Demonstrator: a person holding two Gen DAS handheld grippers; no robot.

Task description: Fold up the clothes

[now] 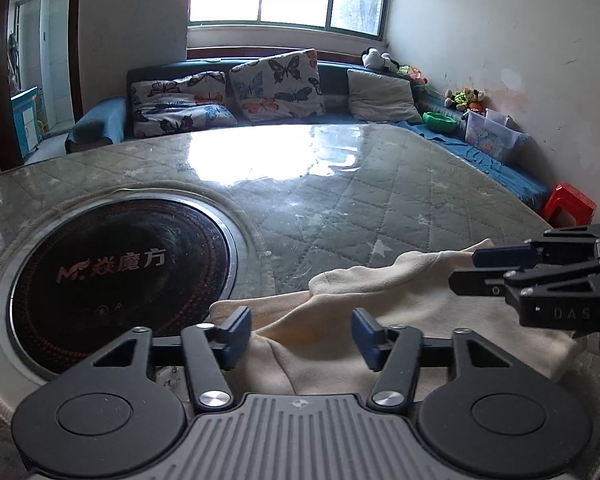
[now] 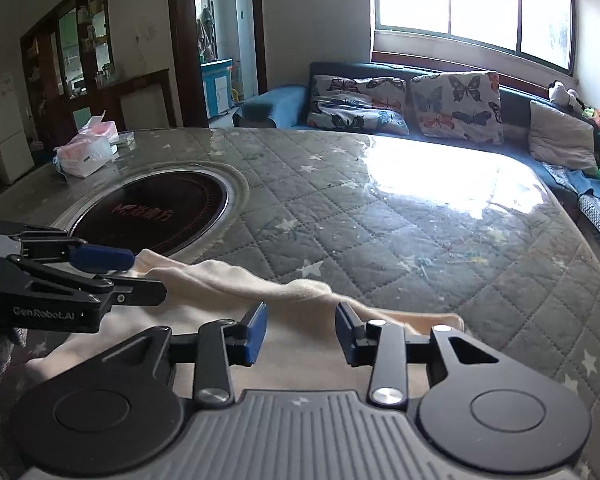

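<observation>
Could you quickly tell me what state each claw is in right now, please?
Left claw: open, holding nothing, poised over the cream garment.
Right claw: open, holding nothing, poised over the same garment.

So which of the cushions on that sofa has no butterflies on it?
The plain grey cushion at the window end of the sofa. The two cushions beside it are butterfly-printed.
</observation>
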